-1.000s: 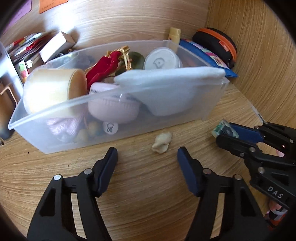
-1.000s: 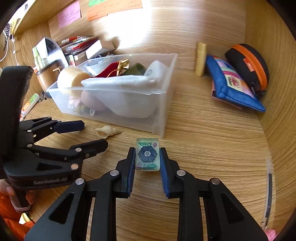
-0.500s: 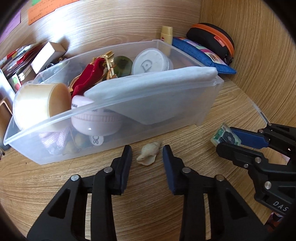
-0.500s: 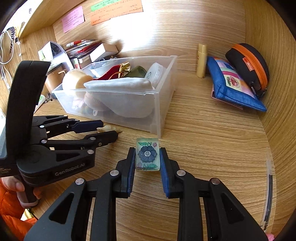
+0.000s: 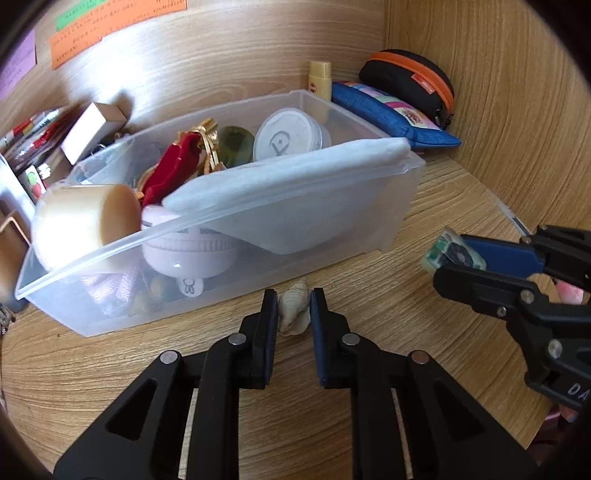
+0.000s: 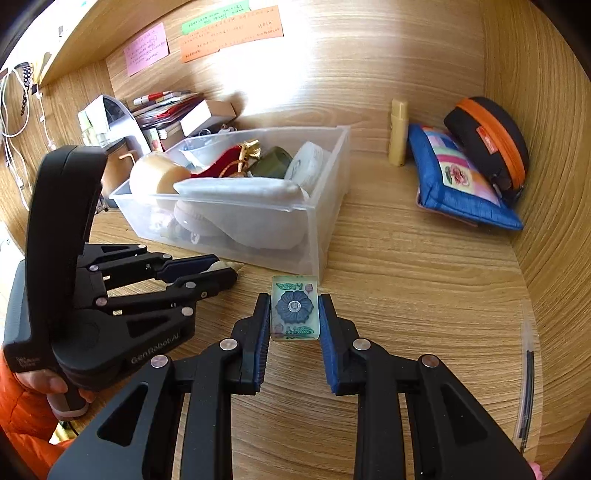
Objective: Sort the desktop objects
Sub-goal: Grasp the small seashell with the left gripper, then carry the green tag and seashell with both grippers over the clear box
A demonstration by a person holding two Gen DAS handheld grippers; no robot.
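Wood-grain desk (image 6: pixel 424 280) set in a wooden alcove, with paper notes (image 6: pixel 229 27) stuck on the far wall.

At the near centre, the left gripper (image 5: pixel 293 312) is clenched on a small pale seashell (image 5: pixel 294 309), which sits on the desk between its blue pads, just in front of the near wall of a clear plastic bin (image 5: pixel 332 229). A hand (image 6: pixel 44 384) with an orange sleeve holds this gripper's handle at the near left.

To its right, the right gripper (image 6: pixel 294 314) is clamped on a translucent green mahjong tile (image 6: pixel 294 308) printed with a dark blue flower, close beside the bin's near right corner. Whether the tile touches the desk cannot be told.

The bin is crowded: a cream roll of tape (image 5: pixel 83 221) at its left end, a folded white cloth (image 5: pixel 291 173) lying along the near rim, a pale pink round case (image 5: pixel 188 251) under it, a red pouch with gold trim (image 5: pixel 173 166), a dark green round object (image 5: pixel 234 142) and a white lidded tub (image 5: pixel 290 134) farther back.

Beyond the bin, against the far wall, a yellow tube (image 6: pixel 399 133) stands upright. Right of it lie a blue zip pouch (image 6: pixel 454 184) and a black case with an orange zip (image 6: pixel 487 144), touching each other. Far left, a small box (image 6: pixel 208 114), pens and papers are stacked.
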